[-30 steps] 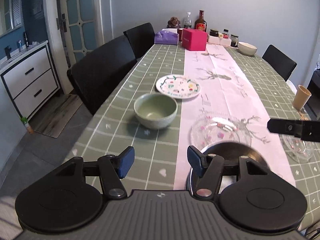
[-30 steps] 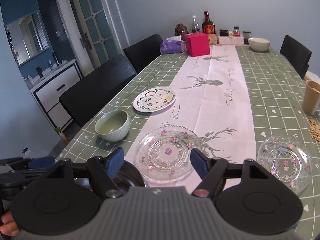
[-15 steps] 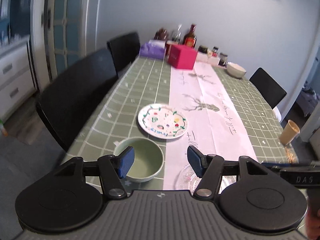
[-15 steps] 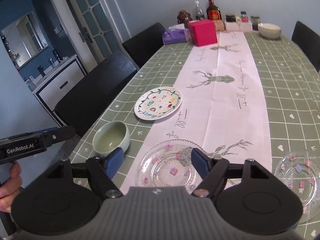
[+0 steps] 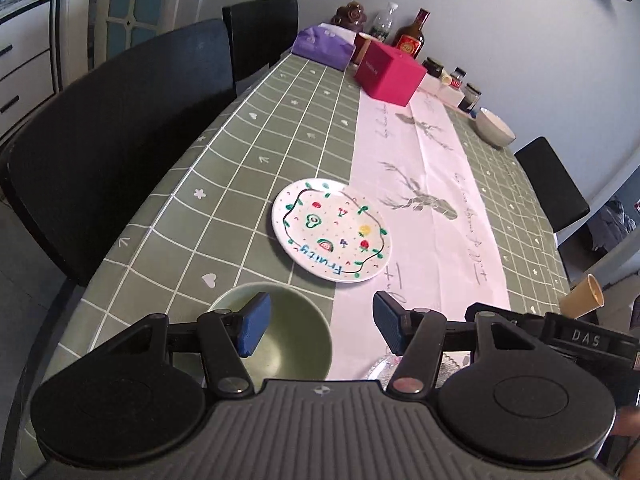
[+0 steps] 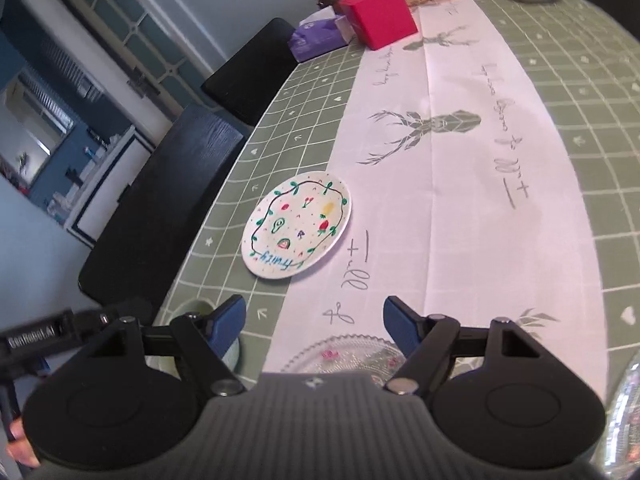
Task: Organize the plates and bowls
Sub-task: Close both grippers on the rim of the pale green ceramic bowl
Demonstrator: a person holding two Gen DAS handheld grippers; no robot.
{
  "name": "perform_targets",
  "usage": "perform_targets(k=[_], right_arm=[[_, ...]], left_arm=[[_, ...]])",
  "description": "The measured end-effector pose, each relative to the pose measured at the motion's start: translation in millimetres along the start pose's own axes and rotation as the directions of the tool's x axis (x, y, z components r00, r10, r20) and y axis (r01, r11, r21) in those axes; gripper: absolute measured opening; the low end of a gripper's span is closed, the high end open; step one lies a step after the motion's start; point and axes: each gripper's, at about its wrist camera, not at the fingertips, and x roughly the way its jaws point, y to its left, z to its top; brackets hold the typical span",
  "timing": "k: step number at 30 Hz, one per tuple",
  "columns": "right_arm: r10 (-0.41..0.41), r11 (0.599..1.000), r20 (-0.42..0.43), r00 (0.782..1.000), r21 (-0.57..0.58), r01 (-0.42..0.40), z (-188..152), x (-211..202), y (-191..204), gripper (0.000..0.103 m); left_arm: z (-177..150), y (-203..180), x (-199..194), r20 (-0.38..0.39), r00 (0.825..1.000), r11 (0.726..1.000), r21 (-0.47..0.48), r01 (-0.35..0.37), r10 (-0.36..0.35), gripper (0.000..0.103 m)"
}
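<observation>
Both claws are wide apart and empty. My left claw (image 5: 316,330) is over the green bowl (image 5: 280,340), just this side of the fruit plate (image 5: 331,234), lining up; my right claw (image 6: 314,330) is above the glass plate (image 6: 348,354).

A white plate (image 5: 331,230) painted with fruits, a green vine border and the blue word "Fruity" lies flat on the bench ahead of both tools, straddling the edge of the pale runner. A pale green bowl (image 5: 288,334) stands upright and empty directly under the left tool (image 5: 316,330), its left pad over the bowl's hollow. A clear glass plate (image 6: 344,354) with small pink flowers lies flat just below the right tool (image 6: 314,330), while a cream bowl (image 5: 494,128) sits upright far ahead.
</observation>
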Motion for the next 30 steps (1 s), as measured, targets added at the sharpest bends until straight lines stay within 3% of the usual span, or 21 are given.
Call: perform_targets(k=[2, 6, 9, 12, 18, 23, 30], right_arm=[[0.025, 1.000, -0.018, 1.000, -0.003, -0.025, 0.5, 10.2, 1.9, 0.074], [0.102, 0.995, -0.110, 0.989, -0.003, -0.103, -3.2, 31.4, 13.5, 0.064], [0.105, 0.993, -0.132, 0.986, -0.033, -0.110, -9.1, 42.1, 27.1, 0.063], [0.101, 0.992, -0.154, 0.983, -0.060, -0.112, -13.8, 53.4, 38.1, 0.063], [0.099, 0.987, -0.193, 0.976, -0.105, -0.121, -22.2, 73.0, 55.4, 0.063], [0.088, 0.985, -0.232, 0.969, -0.123, -0.119, -31.8, 91.2, 61.9, 0.059], [0.118, 0.987, -0.277, 0.954, -0.072, -0.143, -34.4, 113.6, 60.4, 0.054]], left_arm=[[1.2, 2.9, 7.7, -0.014, 0.999, 0.999, 0.014, -0.049, 0.049, 0.069], [1.9, 11.9, 15.6, -0.018, 0.987, 0.987, 0.018, -0.158, 0.158, 0.069], [3.0, 22.4, 19.4, -0.027, 0.979, 0.979, 0.007, -0.204, 0.204, 0.069], [0.8, 34.0, 24.3, -0.068, 0.979, 0.981, -0.019, -0.193, 0.191, 0.069], [-8.4, 49.4, 35.6, -0.176, 0.982, 0.994, -0.075, -0.080, 0.066, 0.069], [-14.9, 49.5, 40.4, -0.176, 0.978, 0.992, -0.033, -0.123, 0.116, 0.069], [-18.8, 61.5, 52.4, -0.227, 0.971, 0.992, -0.086, -0.096, 0.074, 0.069]])
